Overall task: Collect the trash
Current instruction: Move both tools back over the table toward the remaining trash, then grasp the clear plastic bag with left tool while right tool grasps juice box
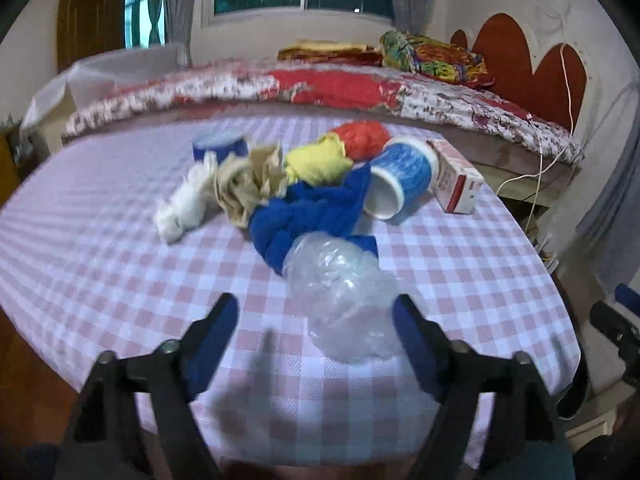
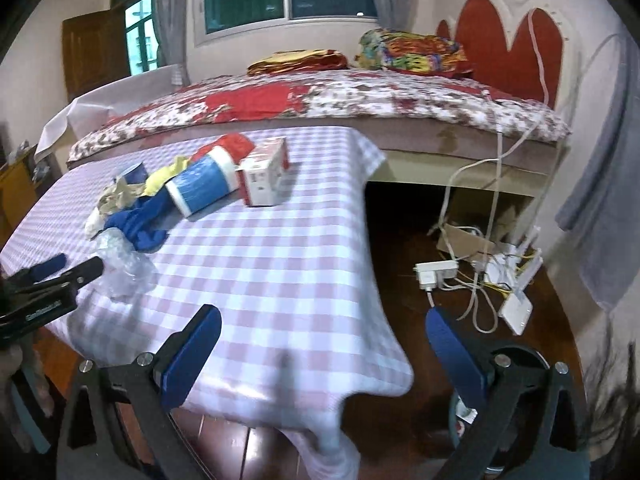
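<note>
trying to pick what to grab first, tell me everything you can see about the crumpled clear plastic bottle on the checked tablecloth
The crumpled clear plastic bottle is see-through, crushed and wrinkled, lying on its side on the pink and white checked tablecloth. Its far end touches the bunched blue cloth; its near end lies between the open fingers of the left gripper, close to the inner finger, though contact is unclear. No cap or label is visible.

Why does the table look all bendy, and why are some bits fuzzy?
Left wrist view: the round lens bulges the checked tablecloth into a dome; the far blue cup and the bed are smeared by motion; the left tongs cast a soft grey shadow. Right wrist view: the tablecloth's hanging edge is blurred, the corners go black, and the right tongs look sharper.
</note>
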A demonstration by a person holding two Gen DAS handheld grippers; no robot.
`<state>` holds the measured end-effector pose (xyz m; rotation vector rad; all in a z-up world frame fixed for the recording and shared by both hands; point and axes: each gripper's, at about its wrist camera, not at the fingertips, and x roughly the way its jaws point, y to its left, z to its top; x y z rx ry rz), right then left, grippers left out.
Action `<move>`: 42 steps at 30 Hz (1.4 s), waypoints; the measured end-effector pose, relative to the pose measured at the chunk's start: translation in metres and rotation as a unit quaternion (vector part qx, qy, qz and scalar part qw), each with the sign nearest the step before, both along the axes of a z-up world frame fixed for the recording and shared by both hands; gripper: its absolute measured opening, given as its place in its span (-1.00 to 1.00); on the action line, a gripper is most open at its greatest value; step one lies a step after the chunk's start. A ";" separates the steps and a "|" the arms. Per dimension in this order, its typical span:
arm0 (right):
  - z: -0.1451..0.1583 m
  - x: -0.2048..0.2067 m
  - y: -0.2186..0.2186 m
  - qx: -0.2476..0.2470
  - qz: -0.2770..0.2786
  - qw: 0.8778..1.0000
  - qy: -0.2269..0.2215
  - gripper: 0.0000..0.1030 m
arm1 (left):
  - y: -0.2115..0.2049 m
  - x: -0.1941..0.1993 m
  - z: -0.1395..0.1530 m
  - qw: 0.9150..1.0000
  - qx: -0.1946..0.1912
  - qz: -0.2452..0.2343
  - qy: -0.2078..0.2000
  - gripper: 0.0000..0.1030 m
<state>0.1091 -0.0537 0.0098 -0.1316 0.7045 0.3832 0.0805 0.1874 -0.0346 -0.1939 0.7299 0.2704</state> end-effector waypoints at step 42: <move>-0.022 0.160 0.123 -0.010 0.024 0.999 0.046 -0.26 | 0.027 0.076 0.023 0.998 0.001 -0.045 -0.048 -0.24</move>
